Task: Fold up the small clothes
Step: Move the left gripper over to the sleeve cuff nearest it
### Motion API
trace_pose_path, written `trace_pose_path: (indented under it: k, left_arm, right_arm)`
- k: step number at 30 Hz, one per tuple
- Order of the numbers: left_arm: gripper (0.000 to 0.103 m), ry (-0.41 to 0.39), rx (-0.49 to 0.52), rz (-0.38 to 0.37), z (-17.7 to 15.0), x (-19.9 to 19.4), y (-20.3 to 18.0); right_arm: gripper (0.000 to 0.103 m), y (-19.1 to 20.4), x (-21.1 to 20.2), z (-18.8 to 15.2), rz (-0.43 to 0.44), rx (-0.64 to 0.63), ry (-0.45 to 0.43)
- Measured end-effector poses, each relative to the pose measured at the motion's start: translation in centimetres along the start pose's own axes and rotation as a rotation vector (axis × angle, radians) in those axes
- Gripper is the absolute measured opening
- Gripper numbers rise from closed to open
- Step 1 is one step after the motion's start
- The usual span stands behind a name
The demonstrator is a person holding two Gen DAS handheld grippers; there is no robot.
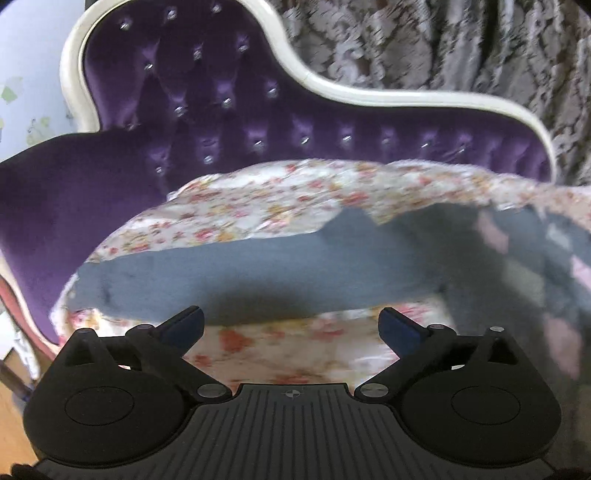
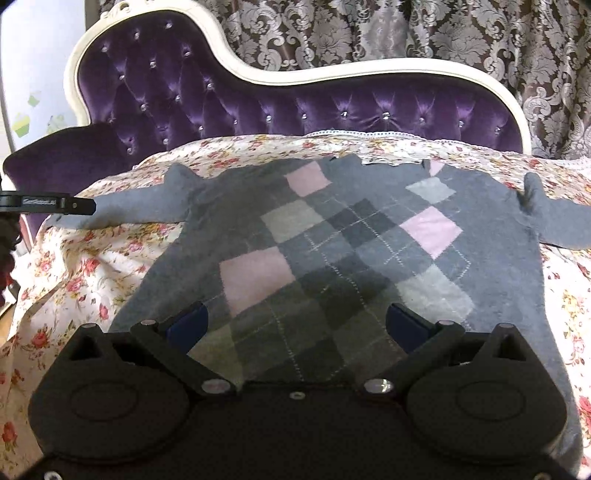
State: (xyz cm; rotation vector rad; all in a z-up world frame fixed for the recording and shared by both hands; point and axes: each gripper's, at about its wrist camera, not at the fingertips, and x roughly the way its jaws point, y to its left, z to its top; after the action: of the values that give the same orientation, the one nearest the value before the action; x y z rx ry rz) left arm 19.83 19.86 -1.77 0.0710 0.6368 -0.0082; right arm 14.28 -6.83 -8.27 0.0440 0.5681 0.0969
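A small grey sweater with a pink and grey argyle front lies flat on a floral sheet, sleeves spread to both sides. My right gripper is open and empty, low over the sweater's near hem. My left gripper is open and empty, close in front of the sweater's left sleeve, which lies across the view; the view is blurred. The left gripper's side also shows in the right wrist view, at the left sleeve's end.
The sheet covers the seat of a purple tufted sofa with a white curved frame. A patterned curtain hangs behind it. A pale wall is at the left.
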Motion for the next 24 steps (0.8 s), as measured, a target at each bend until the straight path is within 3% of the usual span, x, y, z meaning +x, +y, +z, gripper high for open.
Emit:
trace_pose_path:
  k: [3, 7, 11, 16, 21, 24]
  left_arm:
    - [0.102, -0.005, -0.024, -0.012, 0.0, -0.1, 1.1]
    - [0.102, -0.042, -0.151, -0.048, 1.1, -0.9, 3.2]
    - [0.102, -0.12, -0.154, -0.019, 3.8, -2.6, 3.9]
    - [0.102, -0.184, -0.304, -0.055, 7.3, -4.4, 6.2]
    - [0.102, -0.258, -0.304, 0.006, 9.3, -6.1, 7.1]
    - [0.102, -0.246, -0.294, 0.045, 9.0, -5.7, 7.3]
  right_arm:
    - [0.102, -0.1, 0.1, 0.3, 0.026, 0.018, 0.007]
    - [0.102, -0.5, 0.1, 0.9, 0.035, 0.043, 0.006]
    - [0.102, -1.4, -0.3, 1.9, 0.043, 0.069, -0.004]
    - [0.102, -2.5, -1.1, 4.3, 0.044, 0.091, -0.037]
    - [0.102, -3.4, -2.4, 6.9, 0.0, 0.09, -0.135]
    - [0.102, -3.6, -2.6, 7.3, -0.022, 0.087, -0.163]
